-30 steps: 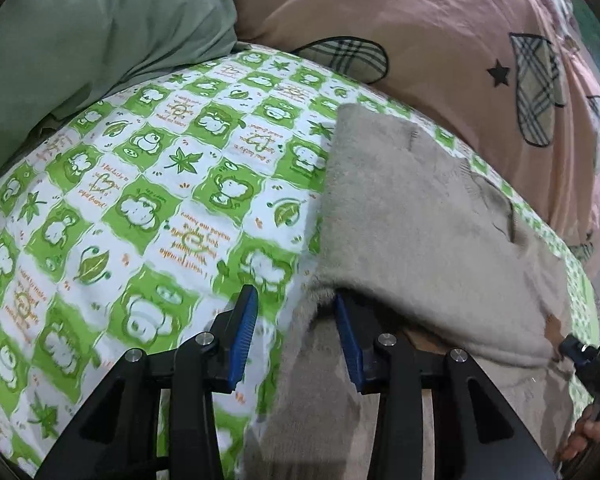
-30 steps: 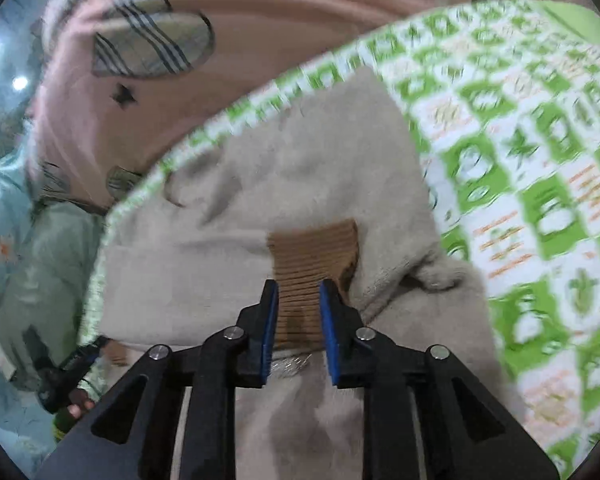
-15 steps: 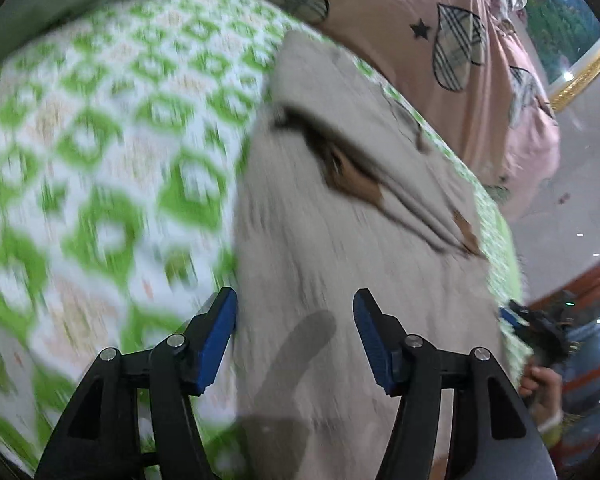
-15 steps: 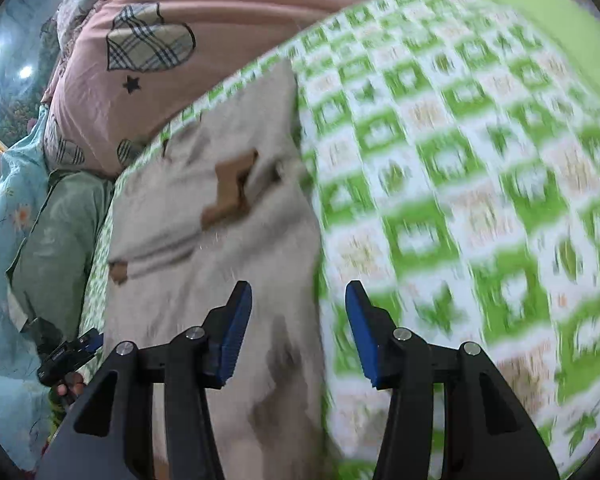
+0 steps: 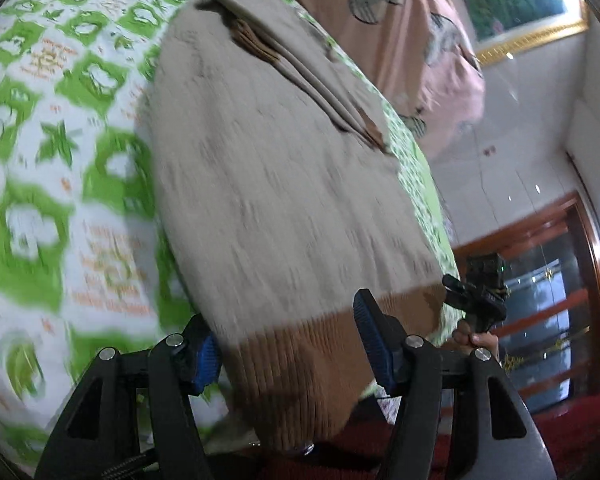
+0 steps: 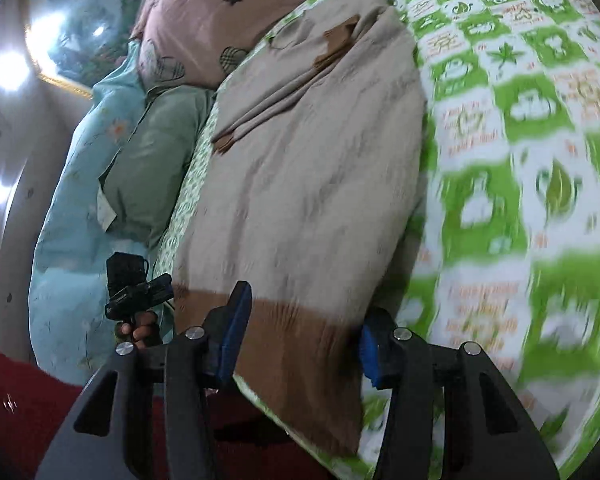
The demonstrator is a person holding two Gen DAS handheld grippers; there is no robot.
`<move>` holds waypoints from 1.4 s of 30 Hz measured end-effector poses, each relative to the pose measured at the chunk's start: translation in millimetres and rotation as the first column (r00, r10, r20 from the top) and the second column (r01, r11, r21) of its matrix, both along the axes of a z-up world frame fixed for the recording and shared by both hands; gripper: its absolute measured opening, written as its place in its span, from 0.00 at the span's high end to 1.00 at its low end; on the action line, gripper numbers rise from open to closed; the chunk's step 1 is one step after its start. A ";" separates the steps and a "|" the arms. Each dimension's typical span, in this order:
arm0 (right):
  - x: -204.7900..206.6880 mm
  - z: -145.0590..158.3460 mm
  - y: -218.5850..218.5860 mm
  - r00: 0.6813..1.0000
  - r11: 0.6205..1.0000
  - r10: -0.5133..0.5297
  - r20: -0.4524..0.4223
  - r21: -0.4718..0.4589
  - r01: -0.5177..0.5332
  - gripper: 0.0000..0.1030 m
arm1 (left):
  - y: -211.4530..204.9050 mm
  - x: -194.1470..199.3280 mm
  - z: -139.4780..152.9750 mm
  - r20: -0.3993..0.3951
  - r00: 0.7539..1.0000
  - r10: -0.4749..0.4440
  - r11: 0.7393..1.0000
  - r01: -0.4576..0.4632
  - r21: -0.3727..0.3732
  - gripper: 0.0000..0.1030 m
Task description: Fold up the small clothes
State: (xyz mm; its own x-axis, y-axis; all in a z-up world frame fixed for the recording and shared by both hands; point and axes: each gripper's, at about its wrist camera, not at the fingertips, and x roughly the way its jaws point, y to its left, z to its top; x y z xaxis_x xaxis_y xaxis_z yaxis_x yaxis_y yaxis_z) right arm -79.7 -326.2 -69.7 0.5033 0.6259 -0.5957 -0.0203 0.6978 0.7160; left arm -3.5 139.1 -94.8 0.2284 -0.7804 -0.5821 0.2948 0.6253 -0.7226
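Two claws stand at the near hem of one garment, both with their pads spread apart and gripping nothing.

Left wrist view: the left claw (image 5: 288, 346) is open, its blue pads straddling the brown ribbed hem (image 5: 300, 360) of the beige sweater (image 5: 280, 168). The sweater lies on the bed (image 5: 40, 168), directly ahead of the claw, and its long axis runs from the hem at 6 o'clock up toward 11 o'clock. The sleeves are folded inward across the far end, with brown cuffs showing at 12 o'clock and 1 o'clock. The right claw (image 5: 474, 294) appears at 3 o'clock, just beyond the sweater's right edge, held in a hand.

Right wrist view: the right claw (image 6: 300, 344) is likewise open, and the same hem (image 6: 296, 344) sits between its pads, over the bed's near edge. The sweater (image 6: 308, 168) extends from 6 o'clock toward 12 o'clock. The left claw (image 6: 140, 292) is at 9 o'clock, beside the hem's left corner.

Judgement: each claw is nearest its own hem corner, so the coming move likely calls for closing on the hem and carrying it along the long axis toward the collar end.

Appearance: soft, fuzzy beige knit with brown ribbed trim, lying flat. The picture is motion-blurred, so finer texture cannot be told. A green-and-white patterned sheet (image 6: 520, 120) covers the bed.
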 end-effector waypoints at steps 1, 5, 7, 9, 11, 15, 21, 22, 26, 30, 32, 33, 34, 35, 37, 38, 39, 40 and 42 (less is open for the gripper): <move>-3.1 -0.8 2.3 1.000 1.000 -0.002 0.006 0.001 0.002 0.51 | 0.5 -4.6 -0.2 0.010 1.000 -0.003 1.000 0.003 -0.002 0.42; -4.2 -2.0 -1.8 0.998 0.997 -0.064 0.026 0.042 0.063 0.52 | 1.2 -9.7 -2.5 0.009 1.000 0.012 0.999 -0.012 -0.036 0.49; -3.6 -2.6 -1.5 0.996 0.996 -0.089 0.031 0.031 0.088 0.71 | -0.6 -9.9 -5.4 0.009 1.000 0.021 0.999 -0.020 -0.026 0.67; -5.0 -4.4 -1.4 0.995 0.995 -0.100 0.020 0.019 0.099 0.91 | -1.5 -9.1 -7.4 0.015 1.000 0.020 1.000 -0.020 -0.008 0.94; -11.9 -0.6 -6.8 0.993 0.993 -0.110 0.037 0.034 0.109 0.91 | -0.8 -13.9 -0.3 0.062 0.998 0.021 1.000 -0.022 0.018 0.93; -35.5 14.1 -17.6 0.985 0.988 -0.131 0.111 0.099 0.120 0.92 | 14.4 -27.7 19.4 0.127 0.991 0.044 0.999 -0.044 -0.009 0.94; -27.7 -7.1 -14.8 0.992 0.991 -0.125 0.026 0.053 0.123 0.88 | 18.1 -16.4 -0.9 0.026 0.999 0.042 0.999 -0.043 0.006 0.89; -26.2 -10.1 -13.0 0.993 0.992 -0.115 0.015 0.048 0.115 0.88 | 18.1 -15.7 -4.7 0.013 0.999 0.042 0.999 -0.042 0.011 0.87; -28.4 -11.6 -4.9 0.996 0.996 -0.089 0.024 0.023 0.088 0.81 | 13.7 -17.3 -13.6 -0.003 0.999 0.038 0.999 -0.038 -0.001 0.80; -31.5 -7.3 -3.8 0.996 0.996 -0.083 0.042 0.024 0.082 0.90 | 8.3 -26.7 -3.2 0.088 0.996 0.024 0.999 -0.026 0.021 0.94; -33.9 -1.7 -6.7 0.994 0.995 -0.087 0.068 0.050 0.084 0.91 | 8.5 -27.4 4.8 0.112 0.993 0.045 0.999 -0.046 0.004 0.94; -34.1 1.6 -7.7 0.992 0.994 -0.092 0.081 0.065 0.087 0.91 | 11.5 -27.7 10.6 0.125 0.990 0.061 0.998 -0.059 -0.016 0.94; -33.0 7.1 -9.6 0.990 0.993 -0.097 0.103 0.079 0.089 0.91 | 12.1 -24.9 16.5 0.138 0.988 0.070 0.997 -0.067 -0.029 0.94; -31.2 12.4 -9.9 0.987 0.992 -0.101 0.121 0.089 0.091 0.91 | 12.8 -23.3 22.2 0.152 0.985 0.076 0.997 -0.071 -0.039 0.94; -23.1 28.1 -12.0 0.980 0.990 -0.108 0.168 0.106 0.091 0.91 | 10.8 -16.9 38.6 0.195 0.977 0.083 0.996 -0.074 -0.051 0.94; -18.5 34.7 -12.6 0.976 0.990 -0.109 0.186 0.106 0.090 0.91 | 8.8 -12.5 46.7 0.217 0.972 0.086 0.996 -0.077 -0.051 0.94; -11.2 43.5 -13.6 0.971 0.990 -0.113 0.210 0.103 0.093 0.91 | 6.7 -7.3 54.8 0.236 0.967 0.091 0.995 -0.081 -0.051 0.94; -4.3 50.5 -14.9 0.967 0.990 -0.117 0.226 0.100 0.097 0.91 | 5.0 -0.2 62.3 0.254 0.962 0.097 0.995 -0.086 -0.054 0.94; 18.7 66.5 -19.9 0.955 0.989 -0.137 0.265 0.096 0.115 0.91 | 1.0 17.6 77.0 0.288 0.951 0.116 0.993 -0.100 -0.071 0.94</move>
State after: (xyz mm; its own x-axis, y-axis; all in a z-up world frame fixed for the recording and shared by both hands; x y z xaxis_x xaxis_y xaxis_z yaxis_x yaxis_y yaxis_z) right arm -61.1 -346.2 -3.2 0.7162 0.5862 -0.3788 -0.1356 0.6492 0.7484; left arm 14.1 140.1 -17.8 0.4661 -0.7706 -0.4348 0.4305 0.6268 -0.6494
